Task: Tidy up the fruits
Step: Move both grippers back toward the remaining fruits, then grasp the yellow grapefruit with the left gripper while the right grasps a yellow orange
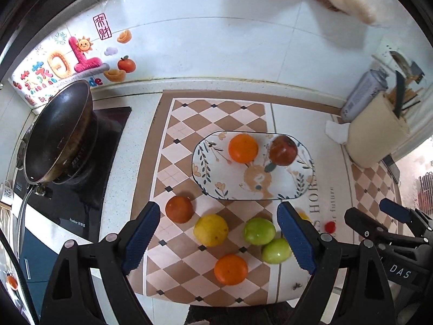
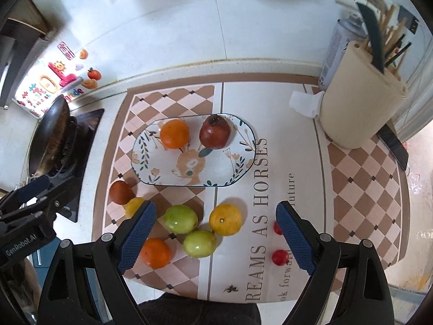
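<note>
A patterned oval plate (image 1: 297,187) (image 2: 151,170) on the mat holds an orange (image 1: 243,148) (image 2: 174,133) and a dark red pomegranate (image 1: 283,150) (image 2: 215,132). In front of it lie loose fruits: a brown-red fruit (image 1: 179,208) (image 2: 120,192), a yellow lemon (image 1: 210,230), two green apples (image 1: 259,230) (image 2: 180,218), an orange (image 1: 230,269) (image 2: 155,252), a yellow-orange citrus (image 2: 225,219) and two small red fruits (image 2: 280,257). My left gripper (image 1: 217,239) is open above the loose fruits. My right gripper (image 2: 215,235) is open above them too.
A dark wok (image 1: 58,132) (image 2: 50,138) sits on the stove at the left. A beige utensil holder (image 1: 379,132) (image 2: 360,100) with a spray can (image 1: 362,94) and crumpled tissue (image 2: 305,103) stands at the right. A phone (image 2: 393,146) lies beside it. The counter edge is close in front.
</note>
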`<state>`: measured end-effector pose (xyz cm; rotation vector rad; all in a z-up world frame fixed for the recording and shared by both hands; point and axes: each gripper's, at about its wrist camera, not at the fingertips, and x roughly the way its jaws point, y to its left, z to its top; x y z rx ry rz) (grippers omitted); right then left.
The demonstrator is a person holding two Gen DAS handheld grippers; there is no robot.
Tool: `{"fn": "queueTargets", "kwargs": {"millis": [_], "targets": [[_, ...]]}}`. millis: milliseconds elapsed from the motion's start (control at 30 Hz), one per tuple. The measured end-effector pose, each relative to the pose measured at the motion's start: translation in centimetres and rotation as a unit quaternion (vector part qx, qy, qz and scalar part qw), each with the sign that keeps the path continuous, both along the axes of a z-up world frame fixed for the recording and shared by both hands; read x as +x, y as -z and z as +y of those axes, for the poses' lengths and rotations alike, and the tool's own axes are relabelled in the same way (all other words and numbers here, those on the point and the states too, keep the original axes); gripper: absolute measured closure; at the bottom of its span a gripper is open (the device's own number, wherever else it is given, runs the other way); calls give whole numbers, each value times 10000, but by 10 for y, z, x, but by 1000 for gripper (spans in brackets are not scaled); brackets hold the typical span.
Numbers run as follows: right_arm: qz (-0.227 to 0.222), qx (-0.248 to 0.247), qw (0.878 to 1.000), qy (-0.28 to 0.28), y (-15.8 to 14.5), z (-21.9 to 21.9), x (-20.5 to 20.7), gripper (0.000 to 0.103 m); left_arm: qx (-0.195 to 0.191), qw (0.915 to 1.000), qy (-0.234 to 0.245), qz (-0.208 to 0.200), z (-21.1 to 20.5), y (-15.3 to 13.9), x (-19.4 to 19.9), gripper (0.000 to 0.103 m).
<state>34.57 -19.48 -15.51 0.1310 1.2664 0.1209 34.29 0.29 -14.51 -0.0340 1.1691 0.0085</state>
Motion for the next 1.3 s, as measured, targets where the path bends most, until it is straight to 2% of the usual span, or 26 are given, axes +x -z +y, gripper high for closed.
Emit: {"fn": "queueTargets", "kwargs": {"millis": [233,400,467,500,667,833,933,1033,1100,1200,1300], "targets": [[-78,112,9999,47,-14,-2,-18,11,-83,9999,-67,-109,3,-7,-18,15],[127,301,9994,139,4,-8,-17,11,-74,9998,-147,84,7,7,-21,15],[234,337,9990,177,18,-11,-13,11,-23,9996,-176,238,10,20,-20,12],[327,387,9985,210,28,-12,-11,11,26,9993,-204,301,11,27,-20,7],[948,662,9924,413,98,-18,8,11,137,9958,-382,819,21,73,-16,7],[1506,810,9835,583,161,-20,17,11,-68,9886,-729,1313,41,111,-9,7],[1691,822,9798,682,190,-19,21,18,-215,9846,-861,1503,48,127,1,7],[1869,816,9764,716,212,-19,24,28,-423,9801,-912,1710,48,144,14,7],[1942,1067,9724,731,221,-20,24,35,-630,9752,-935,1903,46,156,22,7],[1943,1200,9712,687,222,-20,23,42,-787,9689,-939,2152,42,174,33,7],[1939,926,9751,540,218,-25,18,42,-796,9641,-893,2369,38,191,39,7]]}}
